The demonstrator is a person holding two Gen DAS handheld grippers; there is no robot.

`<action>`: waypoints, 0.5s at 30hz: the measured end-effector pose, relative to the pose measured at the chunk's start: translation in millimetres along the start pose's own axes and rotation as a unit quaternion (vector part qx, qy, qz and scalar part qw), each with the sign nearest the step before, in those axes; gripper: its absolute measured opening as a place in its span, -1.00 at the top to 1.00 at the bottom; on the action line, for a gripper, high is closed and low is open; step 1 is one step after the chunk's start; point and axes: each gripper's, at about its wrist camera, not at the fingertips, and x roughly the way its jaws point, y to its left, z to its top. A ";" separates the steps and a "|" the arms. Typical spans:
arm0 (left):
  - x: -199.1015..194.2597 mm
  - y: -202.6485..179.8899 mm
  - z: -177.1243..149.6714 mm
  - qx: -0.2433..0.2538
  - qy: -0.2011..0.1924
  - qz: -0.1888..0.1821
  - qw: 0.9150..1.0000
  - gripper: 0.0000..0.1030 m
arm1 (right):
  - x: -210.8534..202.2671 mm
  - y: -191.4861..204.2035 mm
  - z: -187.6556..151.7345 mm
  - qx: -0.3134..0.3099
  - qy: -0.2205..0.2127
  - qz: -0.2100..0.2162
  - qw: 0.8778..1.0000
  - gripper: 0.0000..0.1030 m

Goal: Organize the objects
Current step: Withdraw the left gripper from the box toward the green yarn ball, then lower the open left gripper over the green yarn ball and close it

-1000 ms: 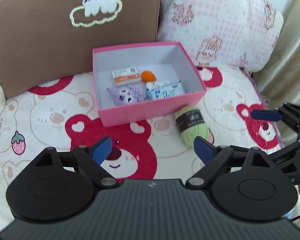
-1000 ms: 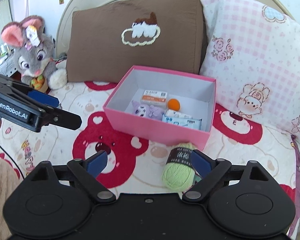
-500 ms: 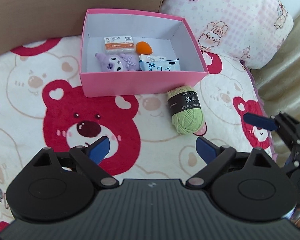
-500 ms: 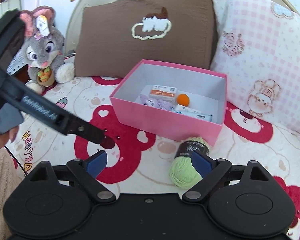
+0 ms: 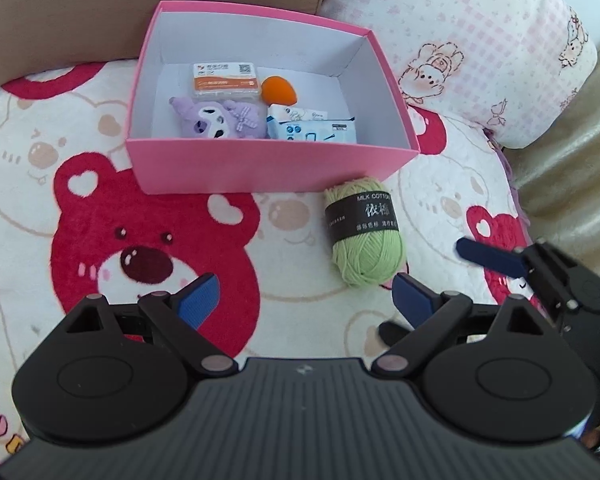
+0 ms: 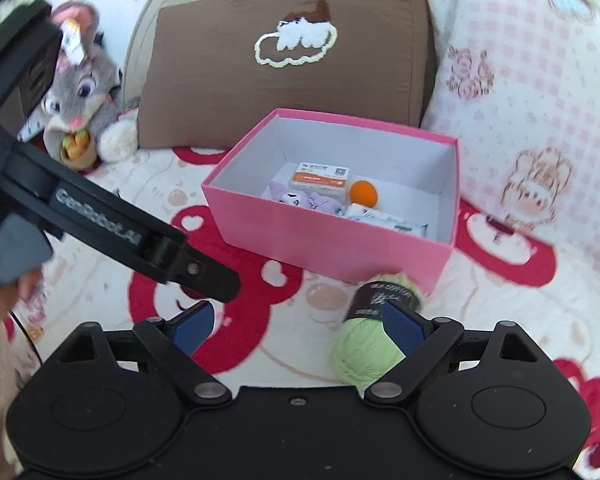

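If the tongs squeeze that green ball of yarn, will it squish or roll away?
The green yarn ball looks soft and wound loosely, so it will probably squish. Its rounded shape might roll a little if nudged, though the fuzzy blanket should slow it. It is likely light.

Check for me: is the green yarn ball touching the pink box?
Cannot tell. In the left wrist view the green yarn ball meets the pink box front wall with no visible gap, but overlap could hide one; the right wrist view is blurred.

The black band around the green yarn ball [image 5: 365, 240] reads "MILK COTTON" above two large Chinese characters. The arm of the left claw [image 6: 100, 224] carries the marking "GenRobot.AI". Print on the orange-labelled case [image 5: 225, 81] and the wipes pack [image 5: 314, 128] is too small to read.
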 end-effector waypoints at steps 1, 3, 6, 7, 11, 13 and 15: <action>2.0 0.1 0.1 0.000 -0.004 -0.003 1.000 -0.82 | 4.2 -0.2 -0.7 -0.005 0.004 -0.002 1.000 -0.81; 7.5 1.6 -0.8 -0.002 -0.017 -0.011 1.000 -0.82 | 15.0 0.9 -1.3 -0.022 0.002 -0.028 0.999 -0.81; 20.2 5.4 -5.7 -0.015 -0.031 0.001 0.999 -0.82 | 33.1 1.1 -6.1 -0.034 -0.014 -0.065 0.997 -0.81; 25.9 6.6 -7.2 -0.014 -0.030 0.000 0.999 -0.82 | 38.7 0.3 -9.5 -0.035 -0.016 -0.072 0.997 -0.81; 44.8 11.7 -14.0 -0.020 -0.035 -0.017 0.999 -0.82 | 54.1 -3.2 -27.5 -0.030 -0.009 -0.088 0.996 -0.81; 54.5 12.4 -15.4 -0.026 -0.038 -0.030 0.999 -0.82 | 59.3 -4.0 -31.4 -0.033 0.012 -0.088 0.996 -0.81; 63.6 11.6 -15.6 -0.030 -0.038 -0.045 0.998 -0.82 | 60.0 -1.3 -32.9 -0.041 0.009 -0.089 0.995 -0.81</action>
